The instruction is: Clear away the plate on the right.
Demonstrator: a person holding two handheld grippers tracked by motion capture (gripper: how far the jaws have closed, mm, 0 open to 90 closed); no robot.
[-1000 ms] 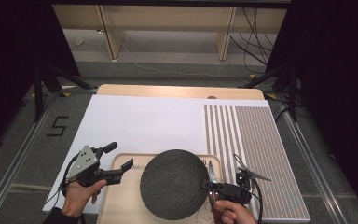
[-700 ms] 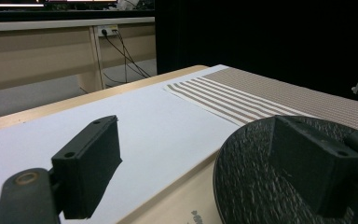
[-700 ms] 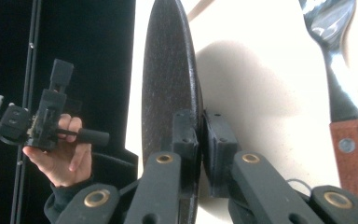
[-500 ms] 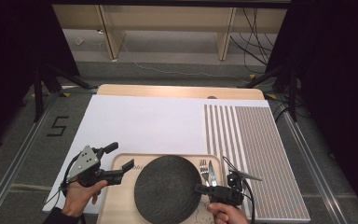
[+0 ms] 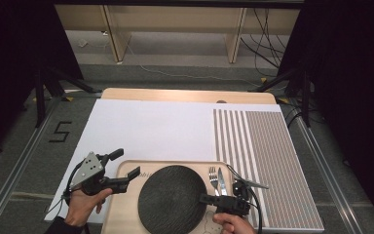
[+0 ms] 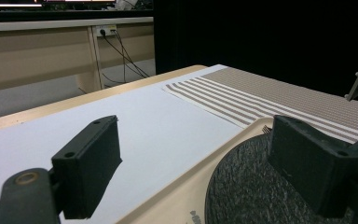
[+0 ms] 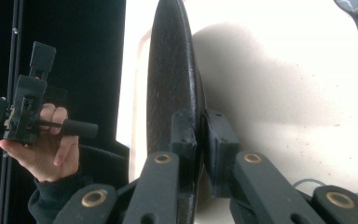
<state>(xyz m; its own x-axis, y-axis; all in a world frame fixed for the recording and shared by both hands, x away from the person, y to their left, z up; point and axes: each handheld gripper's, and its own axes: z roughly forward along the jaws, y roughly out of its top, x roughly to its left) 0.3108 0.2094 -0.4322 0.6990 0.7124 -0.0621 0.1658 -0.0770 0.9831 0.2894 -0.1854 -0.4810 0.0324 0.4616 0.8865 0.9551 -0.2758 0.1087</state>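
Your right tool (image 5: pixel 205 198) is pinching the dark plate's (image 5: pixel 173 197) near rim, the plate lying flat beyond its tips; your left tool (image 5: pixel 124 168) is hanging spread beside it.

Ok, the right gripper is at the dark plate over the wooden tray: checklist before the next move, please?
1. Right gripper shut on the dark plate rim: ok.
2. Plate lying flat on the wooden tray: cannot tell.
3. Fork and knife clear of the plate: ok, they lie beside it.
4. Left gripper open, holding nothing: ok.
5. Left gripper clear of the plate: ok, at the tray's left corner.
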